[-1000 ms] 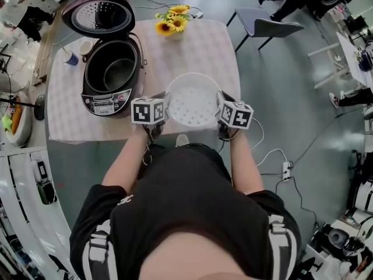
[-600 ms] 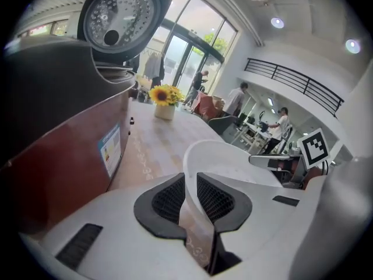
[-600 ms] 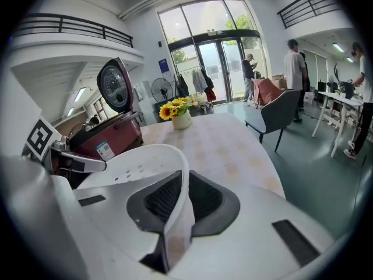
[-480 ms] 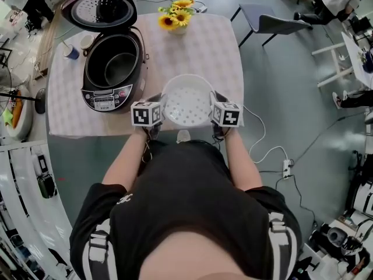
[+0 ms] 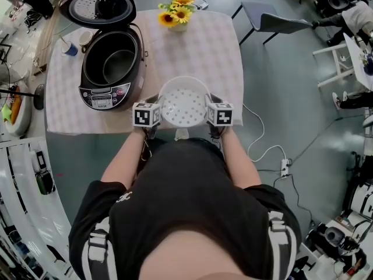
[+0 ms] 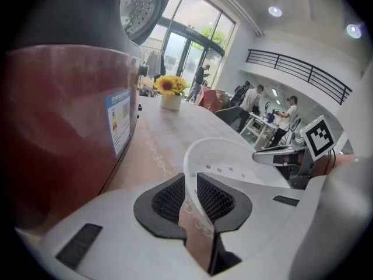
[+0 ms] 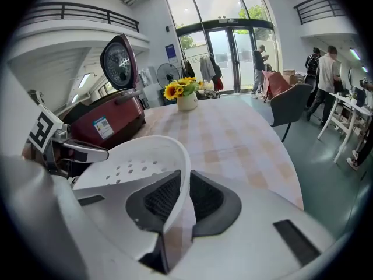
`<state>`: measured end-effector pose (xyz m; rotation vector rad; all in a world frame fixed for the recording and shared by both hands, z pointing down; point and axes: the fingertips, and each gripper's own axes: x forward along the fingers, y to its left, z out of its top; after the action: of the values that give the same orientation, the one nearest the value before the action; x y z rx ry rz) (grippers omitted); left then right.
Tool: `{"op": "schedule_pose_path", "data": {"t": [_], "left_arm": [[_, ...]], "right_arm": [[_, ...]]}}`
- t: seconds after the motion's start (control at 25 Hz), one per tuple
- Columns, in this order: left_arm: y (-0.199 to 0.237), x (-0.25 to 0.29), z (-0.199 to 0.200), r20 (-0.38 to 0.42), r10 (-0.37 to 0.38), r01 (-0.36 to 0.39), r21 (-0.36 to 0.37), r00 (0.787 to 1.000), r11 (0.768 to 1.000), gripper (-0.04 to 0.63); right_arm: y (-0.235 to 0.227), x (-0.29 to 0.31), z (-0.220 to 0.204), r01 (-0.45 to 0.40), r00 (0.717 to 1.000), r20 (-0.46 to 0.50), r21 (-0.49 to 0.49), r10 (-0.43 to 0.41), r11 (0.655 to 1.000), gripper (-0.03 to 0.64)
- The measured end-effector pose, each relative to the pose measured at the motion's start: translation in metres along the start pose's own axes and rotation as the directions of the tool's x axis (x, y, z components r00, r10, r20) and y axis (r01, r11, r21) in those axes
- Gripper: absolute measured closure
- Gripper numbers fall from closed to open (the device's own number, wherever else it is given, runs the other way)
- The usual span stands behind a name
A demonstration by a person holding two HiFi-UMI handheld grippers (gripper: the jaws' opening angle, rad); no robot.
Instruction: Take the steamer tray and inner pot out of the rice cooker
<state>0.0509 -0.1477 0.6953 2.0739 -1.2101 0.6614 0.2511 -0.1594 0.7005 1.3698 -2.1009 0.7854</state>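
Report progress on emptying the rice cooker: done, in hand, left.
Done: the white steamer tray is out of the rice cooker. In hand: left gripper and right gripper clamp its rim on opposite sides at the table edge. Left: release it, then lift out the inner pot seated in the open cooker.

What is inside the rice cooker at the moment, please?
Only the dark inner pot, which looks empty. Whatever lies beneath the pot is covered by it. The steamer tray is already out.
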Motion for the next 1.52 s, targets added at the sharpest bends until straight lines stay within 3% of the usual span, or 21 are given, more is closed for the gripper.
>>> {"op": "schedule_pose_path", "data": {"t": [0.28,0.44,0.6,0.8,1.0,1.16,1.28,1.4,1.52], "left_arm": [[0.007,0.011,-0.012,-0.032,0.019,-0.018,0.031,0.999,0.999,0.531],[0.01,0.02,-0.026,-0.098,0.033,-0.027,0.063,0.995,0.998,0.523],[0.009,0.021,-0.028,-0.093,0.008,-0.005,0.031,0.996,1.0,0.518],[0.011,0.021,-0.025,-0.095,-0.003,0.004,0.012,0.995,1.0,0.496],[0.012,0.02,-0.023,-0.112,0.033,-0.027,0.058,0.993,0.998,0.463],[0.014,0.015,-0.01,-0.064,0.073,-0.065,0.119,0.995,0.991,0.459],[0.014,0.007,0.009,-0.003,0.083,-0.082,0.137,0.997,0.987,0.459],[0.007,-0.007,0.036,0.087,0.084,-0.096,0.152,0.993,0.984,0.462],[-0.009,-0.029,0.076,0.214,0.067,-0.114,0.216,0.974,0.97,0.48]], "right_arm": [[0.002,0.01,-0.001,-0.005,1.0,0.005,-0.035,0.006,0.999,0.566],[0.001,0.018,-0.013,-0.003,0.999,-0.043,-0.059,0.0,0.998,0.566],[-0.008,0.022,-0.03,0.032,0.994,-0.105,-0.018,-0.034,0.999,0.568],[-0.005,0.023,-0.032,0.001,0.994,-0.107,0.024,0.001,1.0,0.568],[-0.007,0.022,-0.031,0.023,0.987,-0.161,0.019,-0.02,1.0,0.548],[-0.01,0.016,-0.006,0.043,0.997,-0.068,-0.005,-0.043,0.999,0.532],[-0.017,0.001,0.027,0.088,0.994,0.062,-0.008,-0.088,0.996,0.532],[-0.018,-0.023,0.074,0.103,0.97,0.221,0.005,-0.101,0.995,0.534],[-0.007,-0.051,0.119,0.113,0.93,0.355,-0.039,-0.092,0.993,0.534]]}}
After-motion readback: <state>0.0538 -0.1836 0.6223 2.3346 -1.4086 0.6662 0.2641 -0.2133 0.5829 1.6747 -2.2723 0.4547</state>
